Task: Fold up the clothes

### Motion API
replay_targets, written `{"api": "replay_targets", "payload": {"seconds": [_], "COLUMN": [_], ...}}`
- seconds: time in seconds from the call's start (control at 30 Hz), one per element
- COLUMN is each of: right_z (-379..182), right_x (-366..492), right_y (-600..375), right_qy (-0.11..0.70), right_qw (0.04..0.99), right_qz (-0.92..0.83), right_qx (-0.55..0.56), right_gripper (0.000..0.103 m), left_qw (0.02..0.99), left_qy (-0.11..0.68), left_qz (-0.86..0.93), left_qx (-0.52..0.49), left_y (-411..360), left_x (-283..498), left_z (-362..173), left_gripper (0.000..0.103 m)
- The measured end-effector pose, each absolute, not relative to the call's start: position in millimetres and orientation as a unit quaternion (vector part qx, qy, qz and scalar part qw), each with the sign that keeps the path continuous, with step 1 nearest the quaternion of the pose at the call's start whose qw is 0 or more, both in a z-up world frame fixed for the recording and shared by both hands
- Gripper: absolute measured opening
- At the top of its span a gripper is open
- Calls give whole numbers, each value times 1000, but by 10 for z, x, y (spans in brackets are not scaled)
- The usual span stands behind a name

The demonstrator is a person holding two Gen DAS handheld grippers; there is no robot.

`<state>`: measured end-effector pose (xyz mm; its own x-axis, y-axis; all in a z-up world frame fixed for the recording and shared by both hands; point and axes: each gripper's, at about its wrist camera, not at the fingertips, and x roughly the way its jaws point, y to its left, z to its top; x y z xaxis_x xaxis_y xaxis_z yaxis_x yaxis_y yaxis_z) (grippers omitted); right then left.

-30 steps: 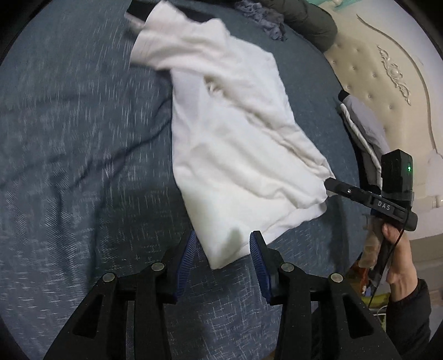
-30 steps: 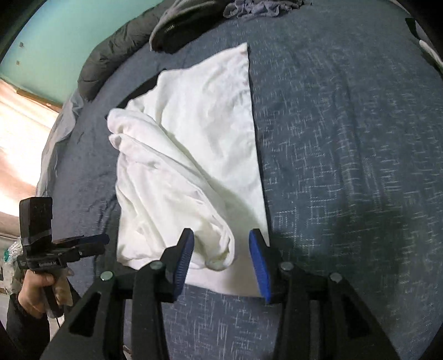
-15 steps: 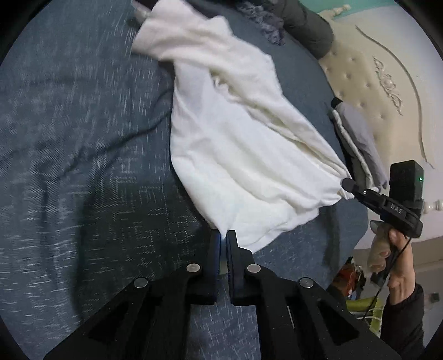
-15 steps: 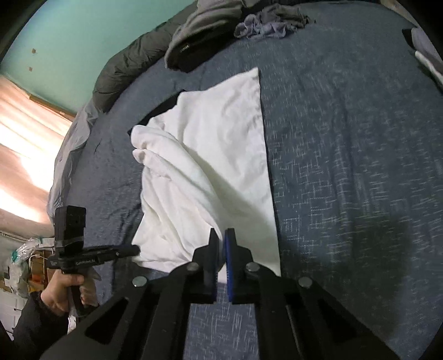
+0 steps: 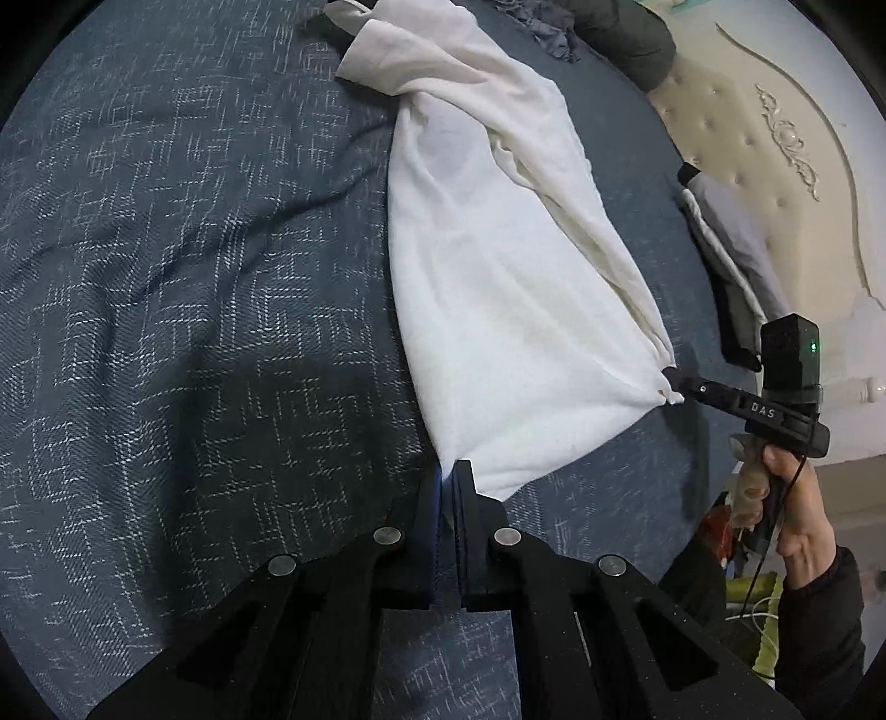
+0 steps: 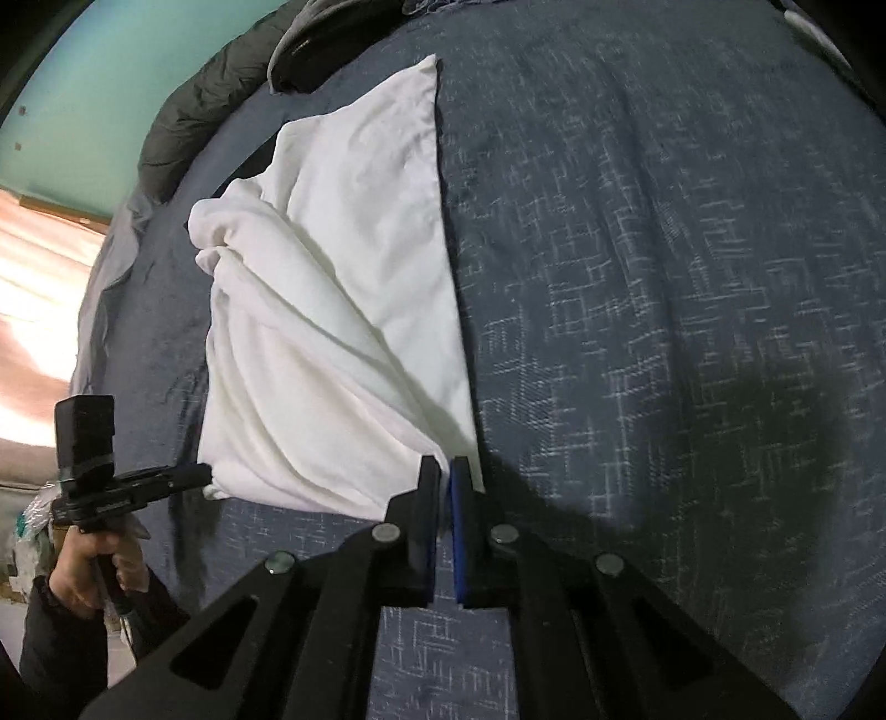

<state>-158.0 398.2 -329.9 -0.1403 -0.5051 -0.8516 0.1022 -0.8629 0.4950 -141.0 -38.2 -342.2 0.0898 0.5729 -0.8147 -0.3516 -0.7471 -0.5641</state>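
Note:
A white garment (image 5: 498, 304) lies crumpled lengthwise on the dark blue bedspread (image 5: 194, 277). In the left wrist view my left gripper (image 5: 449, 482) is shut on its near hem corner. At the right of that view, my right gripper (image 5: 673, 383) pinches the other hem corner, with a hand on its handle. The right wrist view shows the white garment (image 6: 332, 332) from the other side. There my right gripper (image 6: 446, 476) is shut on the near corner, and my left gripper (image 6: 206, 479) grips the corner at the left. The hem stretches between the two grips.
A cream tufted headboard (image 5: 775, 138) rises at the right, with folded grey clothes (image 5: 731, 243) in front of it. Dark bundled clothing (image 5: 626, 39) and a purple-grey item (image 5: 548, 33) lie at the bed's far end. A dark green jacket (image 6: 194, 111) lies by the teal wall.
Both grippers went from open around the hem to shut on its corners. The hem is now pulled taut between them and the garment is drawn longer and narrower.

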Motion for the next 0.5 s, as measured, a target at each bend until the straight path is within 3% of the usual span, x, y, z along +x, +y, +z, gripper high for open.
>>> {"api": "replay_targets", "payload": {"seconds": [0.1, 0.13, 0.17, 0.33, 0.5], "right_z": [-3131, -3058, -2985, -2641, -2643], "right_x": [-1612, -1621, -1630, -1681, -1748], "right_y": [4007, 4021, 4036, 3762, 3076], "right_qy": [-139, -128, -117, -62, 7], "right_qw": [203, 201, 198, 239, 276], "right_qz": [-754, -762, -770, -799, -806], "right_qx": [609, 602, 595, 549, 524], "right_gripper": [16, 28, 31, 32, 32], "left_qw": [348, 349, 349, 334, 314], "left_qy": [-86, -86, -87, -94, -101], "left_qz": [672, 679, 685, 720, 746], "left_qx": [-648, -641, -633, -601, -579], "left_y": [-365, -401, -437, -617, -815], "left_x": [-1414, -1434, -1454, -1585, -1754], "left_z": [-3373, -3319, -3265, -3097, -3119], "left_gripper": [4, 5, 5, 8, 10]}}
